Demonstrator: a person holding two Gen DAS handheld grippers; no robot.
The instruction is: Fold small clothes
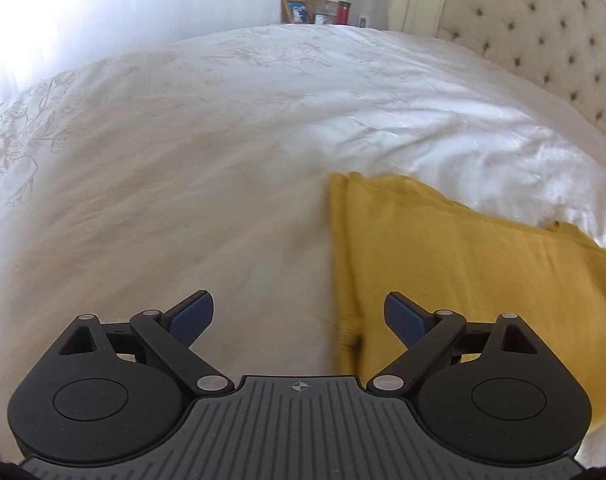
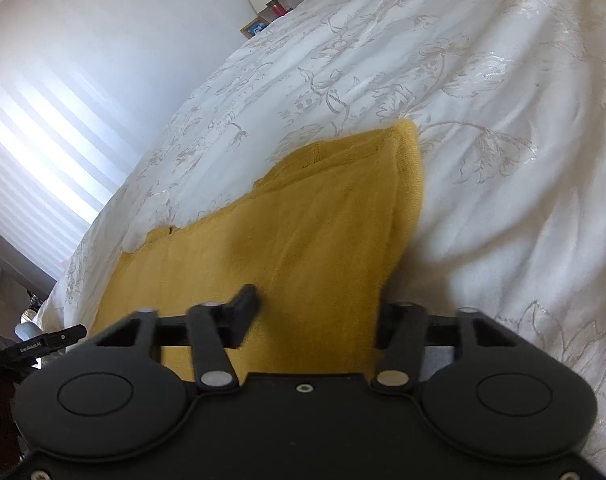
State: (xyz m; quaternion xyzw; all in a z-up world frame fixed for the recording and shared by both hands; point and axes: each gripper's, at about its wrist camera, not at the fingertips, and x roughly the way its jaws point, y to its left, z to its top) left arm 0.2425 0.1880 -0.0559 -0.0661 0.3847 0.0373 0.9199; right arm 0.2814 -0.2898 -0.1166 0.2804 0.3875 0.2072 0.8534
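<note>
Mustard-yellow knit garment (image 2: 303,232) lying on a white floral bedspread (image 2: 483,80), already doubled into layers. Left tongs (image 1: 299,316) spread wide and empty, just beside the garment's left edge, over bare bedspread. Right tongs (image 2: 315,316) parted, straddling the near portion of the cloth; whether the cloth is gripped cannot be told, since one finger is hidden under the fabric. Judged stage: mid-fold, between creases. The next move calls for both tongs to pinch matching near corners and carry them across evenly.
</note>
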